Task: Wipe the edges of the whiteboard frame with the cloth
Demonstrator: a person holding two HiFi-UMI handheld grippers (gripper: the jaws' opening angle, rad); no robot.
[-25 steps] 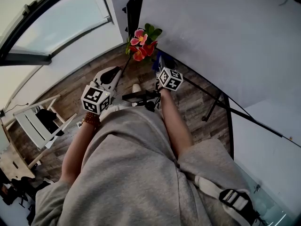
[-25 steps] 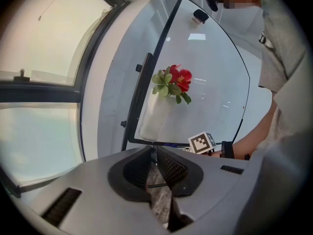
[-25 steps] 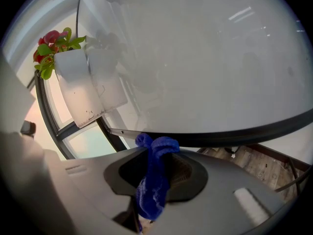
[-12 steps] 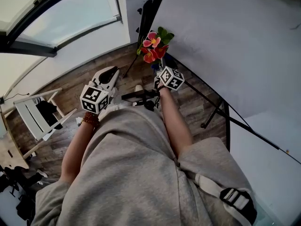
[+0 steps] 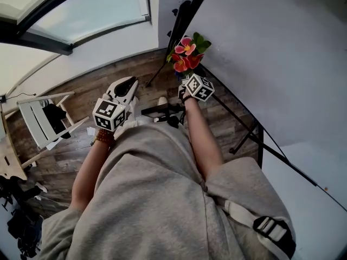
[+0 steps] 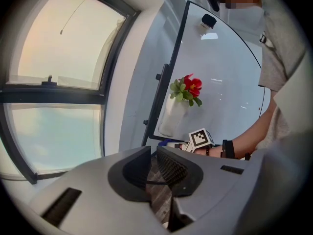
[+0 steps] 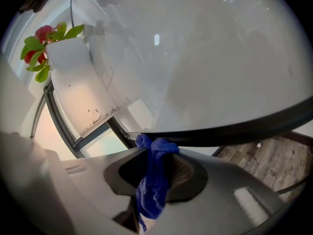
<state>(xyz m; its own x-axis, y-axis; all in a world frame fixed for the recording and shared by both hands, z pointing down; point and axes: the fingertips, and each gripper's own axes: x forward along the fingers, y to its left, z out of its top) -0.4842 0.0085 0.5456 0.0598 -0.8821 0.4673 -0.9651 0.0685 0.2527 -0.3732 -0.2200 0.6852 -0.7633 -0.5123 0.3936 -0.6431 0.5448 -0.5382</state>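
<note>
A blue cloth (image 7: 152,180) hangs pinched in my right gripper (image 7: 155,153), which is shut on it. Its top bunches up just under the black bottom edge of the whiteboard frame (image 7: 230,129). In the head view the right gripper (image 5: 190,82) sits low by the board's corner, below the red flowers (image 5: 187,50) stuck on the whiteboard (image 5: 271,53). The frame's side bar (image 5: 191,7) runs up from there. My left gripper (image 5: 126,85) is held away from the board over the floor, shut and empty; its view shows the jaws (image 6: 154,153) nearly touching and the frame (image 6: 167,82) ahead.
A white folding chair (image 5: 46,121) stands on the wooden floor (image 5: 81,91) at left. A large window (image 5: 92,10) fills the far wall. Black stand legs (image 5: 244,131) spread under the whiteboard. The person's grey top fills the lower head view.
The head view has swung, shifting the flowers and frame rightward. The right gripper now sits closer under the flowers. The left gripper has hardly moved.
</note>
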